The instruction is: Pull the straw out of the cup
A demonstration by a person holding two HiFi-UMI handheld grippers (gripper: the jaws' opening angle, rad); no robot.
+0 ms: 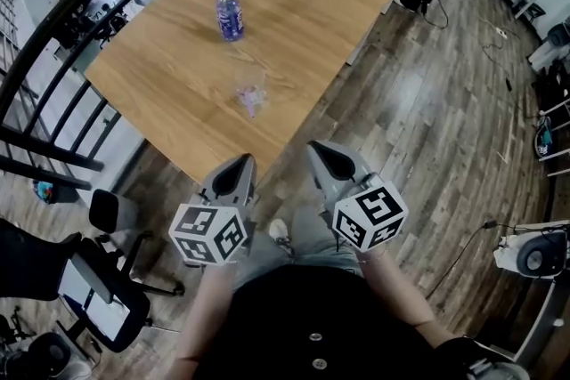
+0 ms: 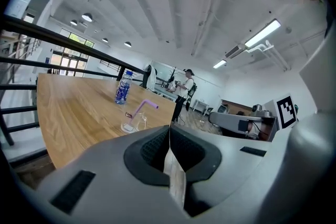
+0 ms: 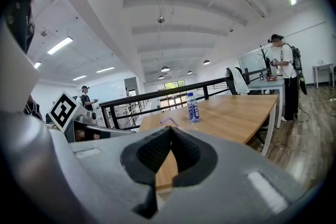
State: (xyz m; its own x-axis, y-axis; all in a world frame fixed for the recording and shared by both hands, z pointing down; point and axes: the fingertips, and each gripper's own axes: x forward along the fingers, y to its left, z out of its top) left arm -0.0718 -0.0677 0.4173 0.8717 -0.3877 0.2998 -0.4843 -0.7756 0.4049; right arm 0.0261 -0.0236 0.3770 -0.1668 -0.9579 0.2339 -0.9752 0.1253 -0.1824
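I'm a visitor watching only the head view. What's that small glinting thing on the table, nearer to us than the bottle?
Observer: The left gripper view shows it clearly. It's a clear cup with a bent purple straw standing in it.
Operator: Is anything being held yet?
Observer: No. The left gripper and the right gripper each show, in their own views, fingers shut together and empty.

The left gripper [image 1: 242, 165] and the right gripper [image 1: 319, 150] have smooth grey shells that narrow toward the tips. Each one carries a white cube [image 1: 209, 233] with black square markers. The pads [image 2: 156, 147] inside are black and ribbed (a fine grid texture). The person wears a black top [image 1: 312, 307] with two small buttons [image 1: 314, 336], grey trousers [image 1: 312, 234] and a white shoe [image 1: 280, 230].
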